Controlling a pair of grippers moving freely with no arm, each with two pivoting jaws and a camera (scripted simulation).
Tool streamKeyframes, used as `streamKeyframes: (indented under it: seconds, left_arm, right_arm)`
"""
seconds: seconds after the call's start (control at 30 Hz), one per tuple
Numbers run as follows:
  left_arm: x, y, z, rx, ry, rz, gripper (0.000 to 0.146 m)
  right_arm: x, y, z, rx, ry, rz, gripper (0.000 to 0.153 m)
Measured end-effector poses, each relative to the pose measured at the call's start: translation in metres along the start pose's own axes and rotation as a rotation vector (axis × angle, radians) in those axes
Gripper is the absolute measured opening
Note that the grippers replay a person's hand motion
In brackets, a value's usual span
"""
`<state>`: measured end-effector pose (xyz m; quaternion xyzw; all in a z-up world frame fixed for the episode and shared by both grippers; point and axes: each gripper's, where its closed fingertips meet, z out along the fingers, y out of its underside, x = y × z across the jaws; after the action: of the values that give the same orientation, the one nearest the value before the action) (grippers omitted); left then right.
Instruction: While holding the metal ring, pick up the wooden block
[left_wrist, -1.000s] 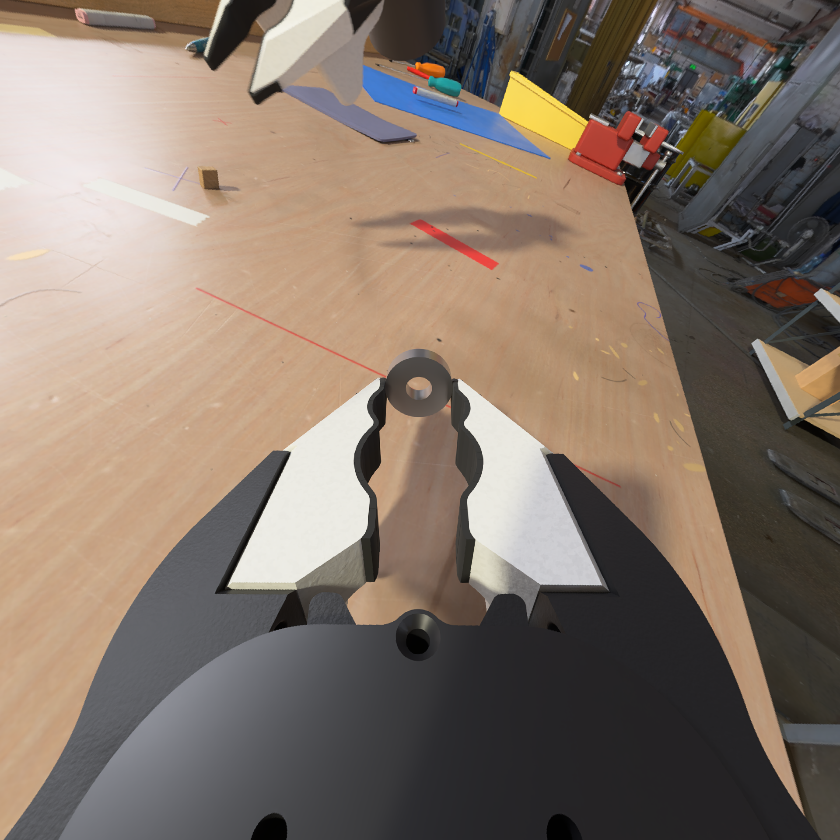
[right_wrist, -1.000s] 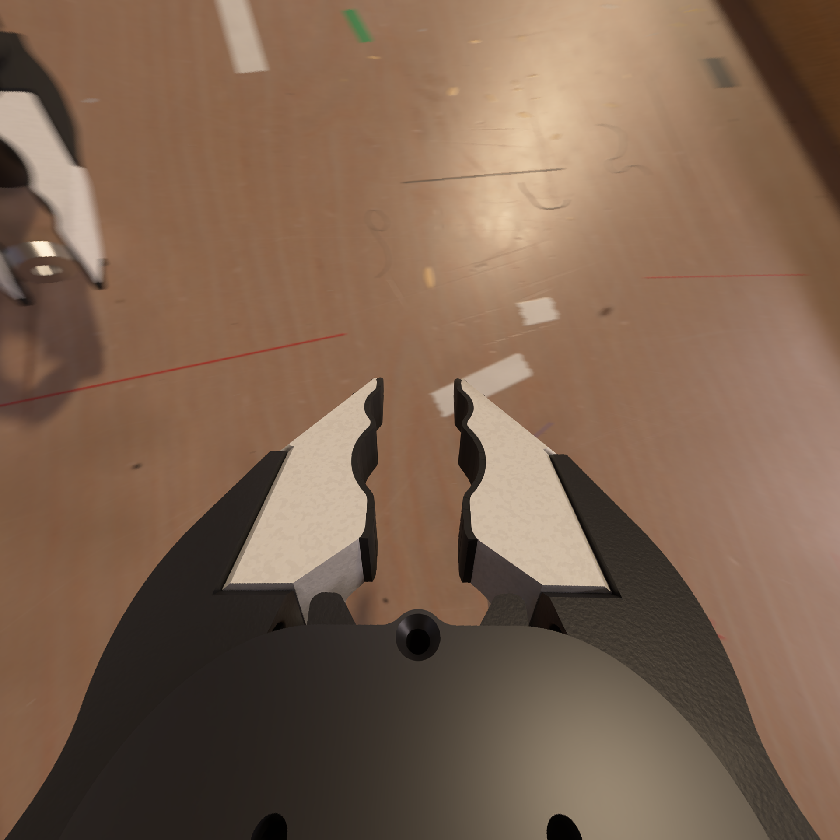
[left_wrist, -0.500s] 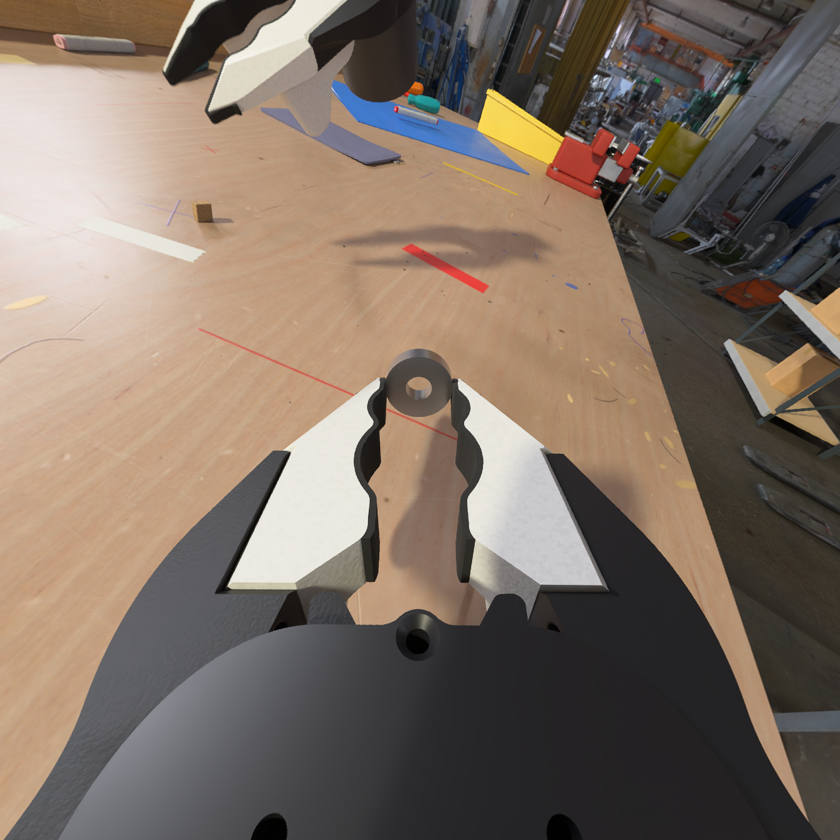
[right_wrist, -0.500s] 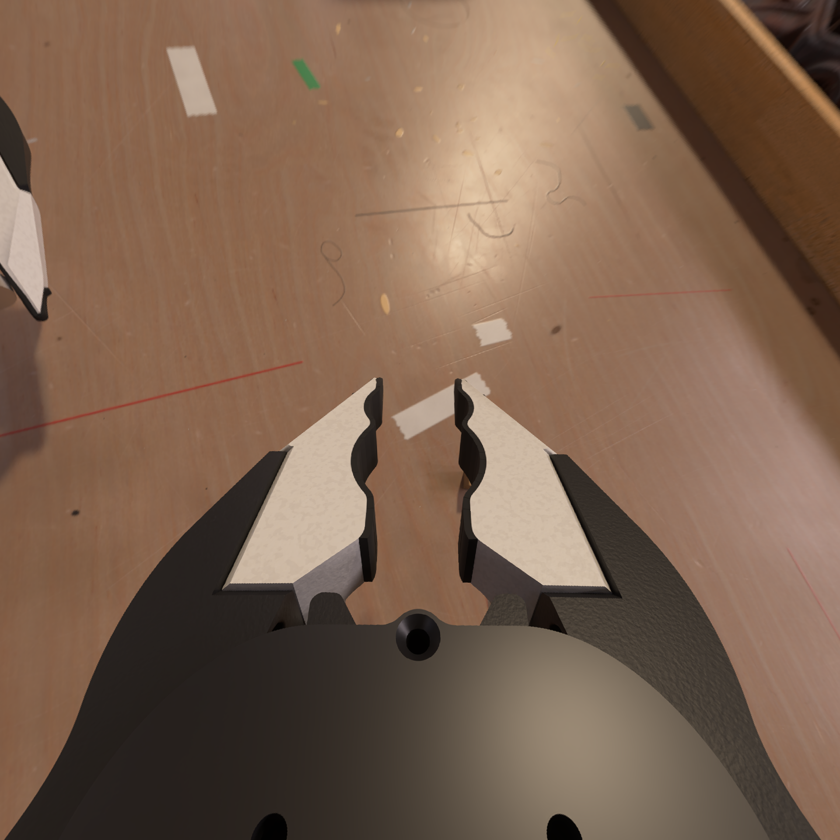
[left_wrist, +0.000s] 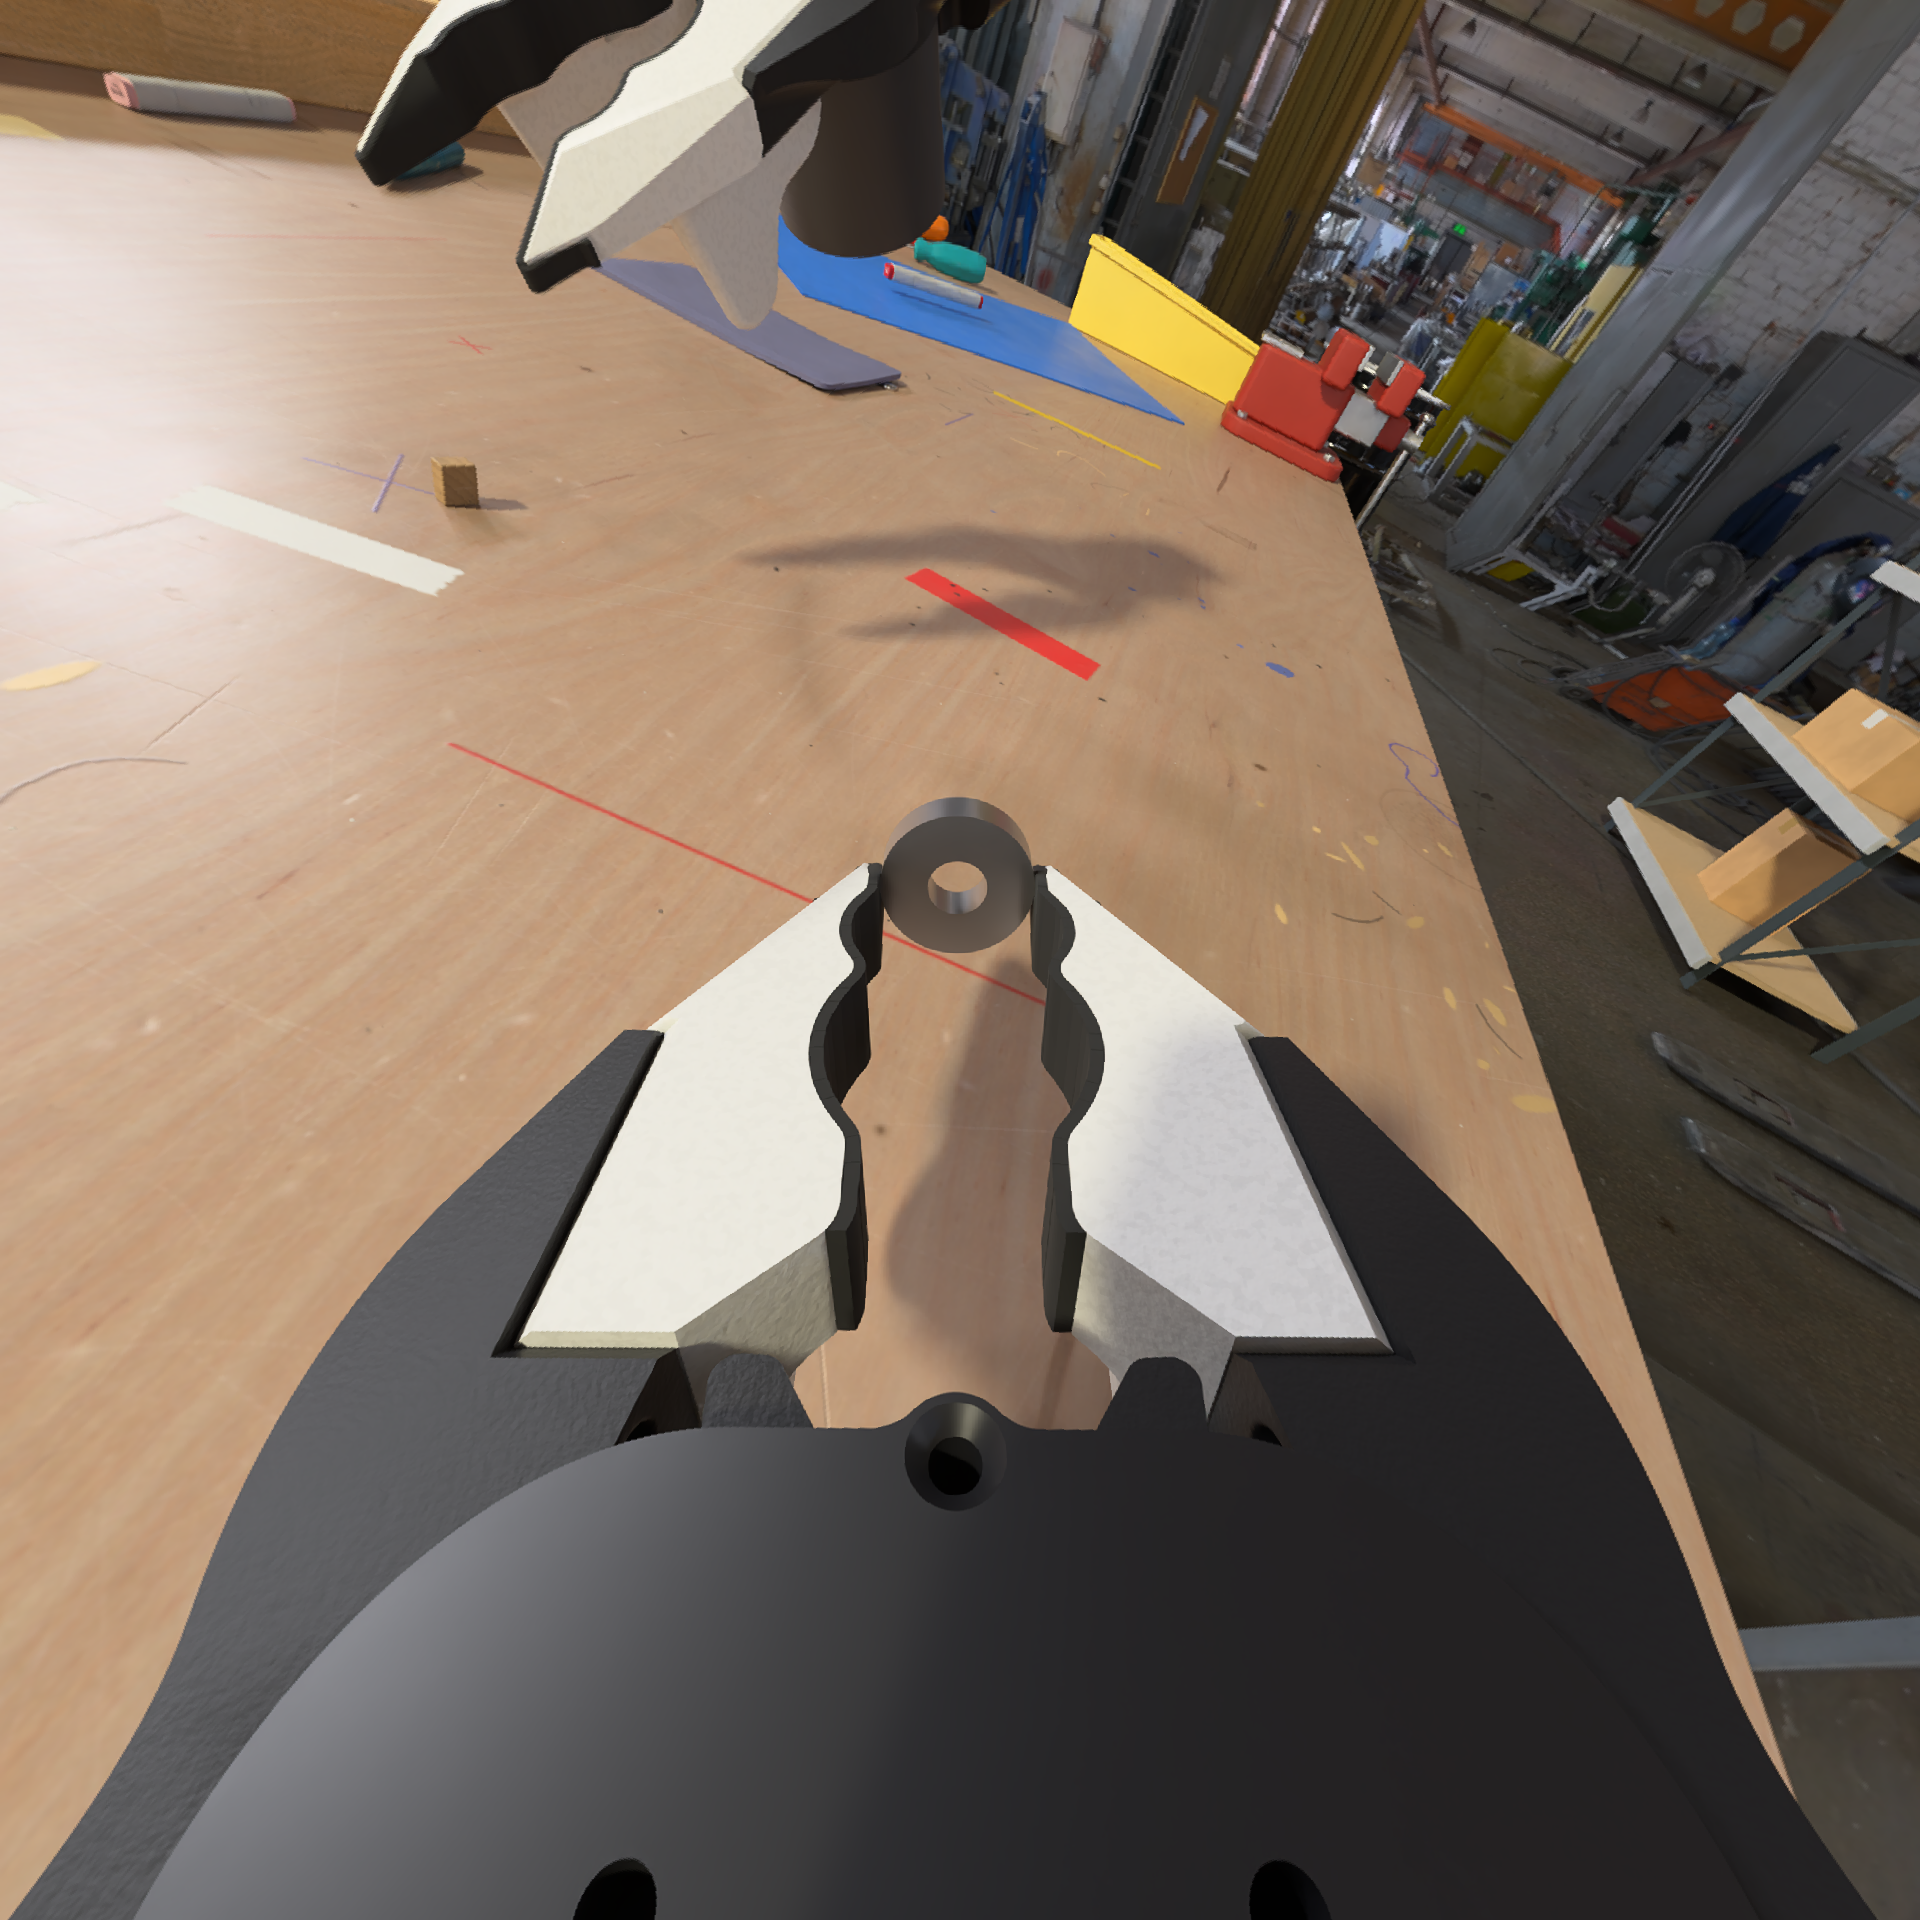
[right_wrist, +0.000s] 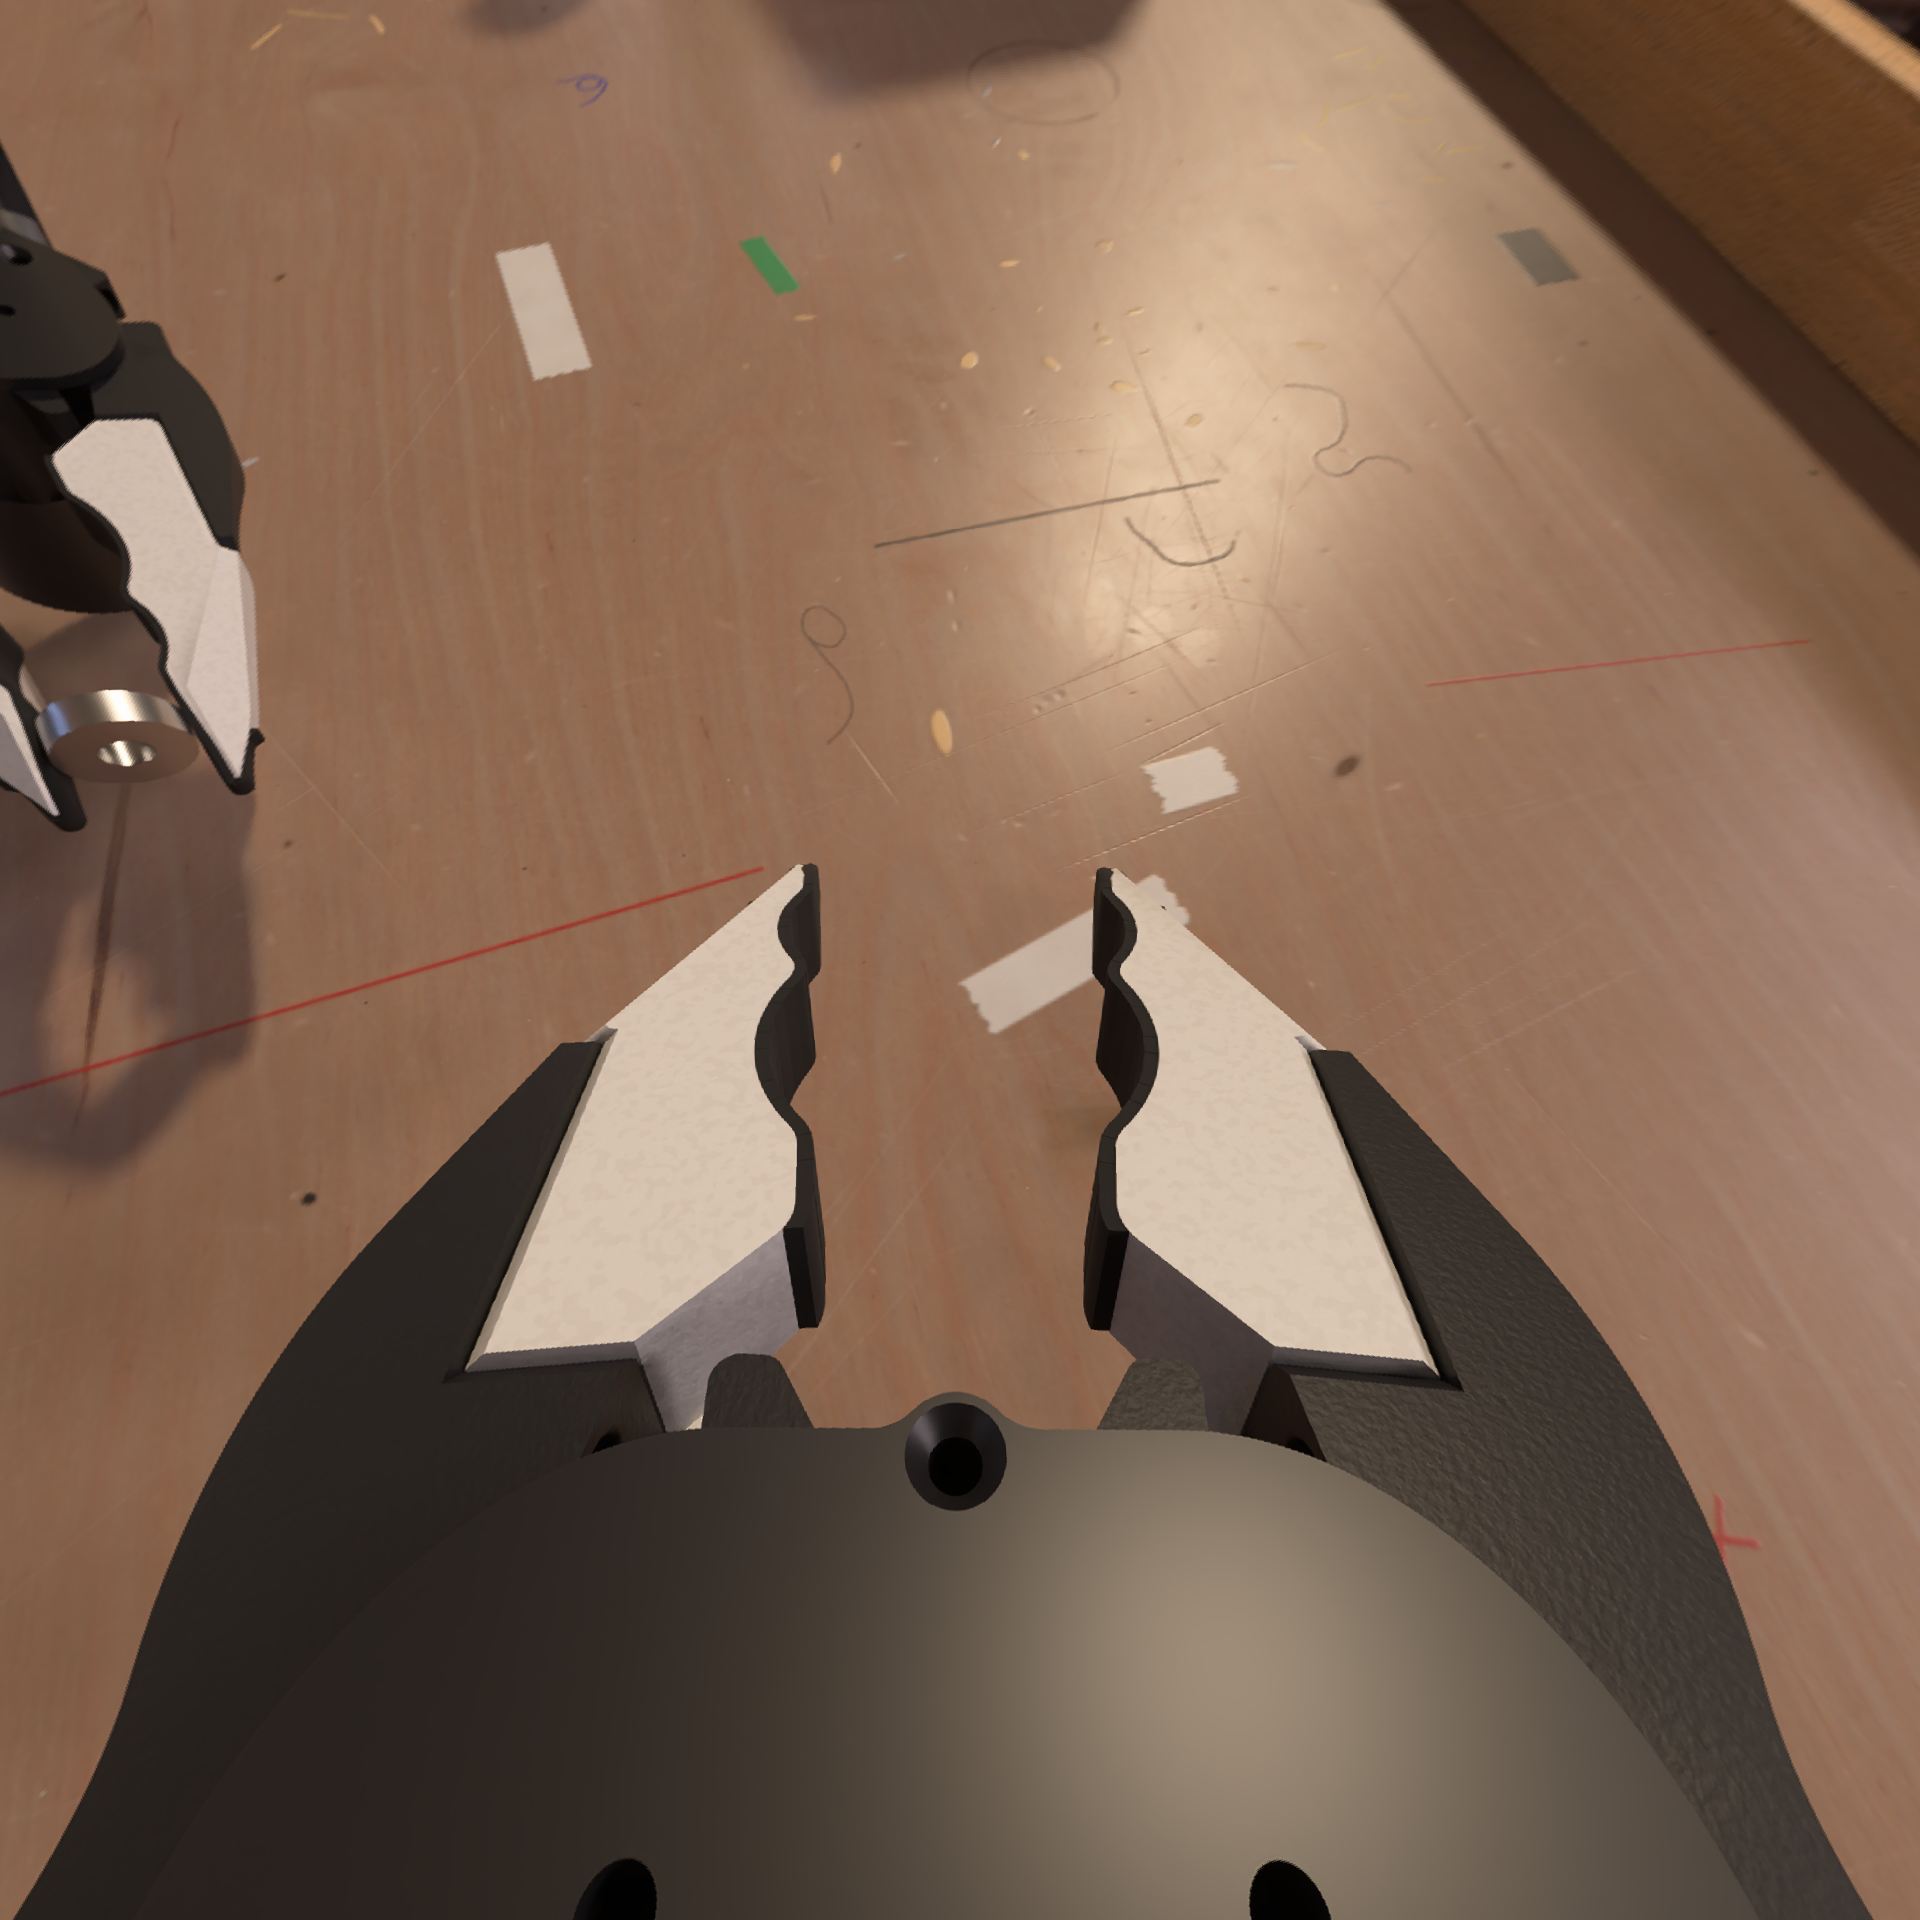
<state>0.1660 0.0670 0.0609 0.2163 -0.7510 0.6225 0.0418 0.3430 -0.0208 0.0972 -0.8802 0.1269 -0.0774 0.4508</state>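
Two grippers are seen over a wooden bench (left_wrist: 727, 644). The left gripper (left_wrist: 957, 883) is clamped on the ring (left_wrist: 957, 875), which is pinched at the fingertips and held clear of the bench, its bore facing the camera. In the right wrist view the same gripper (right_wrist: 145, 764) is seen at the left edge, with the ring (right_wrist: 116, 736) between its tips and a shadow cast on the wood below.

The right gripper (right_wrist: 956, 883) is held with jaws parted and nothing between them. Through the gap, bare wood and a strip of white tape (right_wrist: 1023, 977) are seen. In the left wrist view it (left_wrist: 473, 213) is seen high at the top, fingers pointed down and to the left, well above the bench.

The block (left_wrist: 455, 483) is stood on the bench, far ahead and to the left of the ring, beneath and nearer than the right gripper's tips, untouched. A long white tape strip (left_wrist: 317, 540) lies just nearer than it. The block is not made out in the right wrist view.

Farther out, a red tape strip (left_wrist: 1003, 623), a thin red line (left_wrist: 623, 821), a grey-purple mat (left_wrist: 769, 332), a blue mat (left_wrist: 987, 322) with a marker (left_wrist: 932, 284), a yellow bin (left_wrist: 1158, 317) and a red vise (left_wrist: 1320, 400) are noted. In the right wrist view a green tape mark (right_wrist: 769, 264) and a raised wooden edge (right_wrist: 1714, 208) are seen.
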Motion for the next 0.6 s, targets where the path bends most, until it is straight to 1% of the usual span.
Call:
streamKeyframes:
  seconds: [0.13,0.2,0.27,0.3,0.33,0.4,0.43,0.5,0.57,0.6]
  left_arm:
    - [0.0,0.001,0.0,-0.007,0.0,0.003,0.028]
    - [0.001,0.0,0.0,-0.005,0.001,0.007,0.028]
    - [0.002,-0.001,0.0,-0.003,0.002,0.007,0.028]
    - [0.002,-0.001,0.0,-0.002,0.003,0.006,0.028]
    - [0.002,0.0,0.0,-0.002,0.004,0.005,0.028]
    - [0.002,0.0,0.001,-0.007,0.004,0.009,0.028]
    - [0.002,0.0,0.001,-0.01,0.002,0.012,0.028]
    - [0.003,-0.002,0.002,-0.011,0.002,0.019,0.028]
    - [0.006,-0.003,0.002,-0.008,0.003,0.028,0.028]
    - [0.007,-0.004,0.001,-0.007,0.001,0.033,0.028]
  right_arm:
    - [-0.005,0.005,0.012,-0.047,-0.015,0.001,0.055]
    - [-0.003,0.009,0.01,-0.083,-0.016,0.022,0.057]
    - [-0.002,0.017,-0.005,-0.162,-0.007,0.029,0.06]
    - [0.002,0.018,-0.016,-0.18,0.021,0.029,0.06]
    - [0.004,0.015,-0.027,-0.16,0.047,0.029,0.06]
    - [0.004,0.004,-0.039,-0.093,0.031,0.049,0.06]
    - [0.002,0.002,-0.039,-0.095,0.017,0.048,0.061]
    - [-0.007,0.005,-0.029,-0.147,-0.019,0.019,0.066]
    - [-0.018,0.014,-0.017,-0.206,-0.08,-0.007,0.069]
    - [-0.02,0.018,-0.012,-0.225,-0.091,-0.016,0.069]
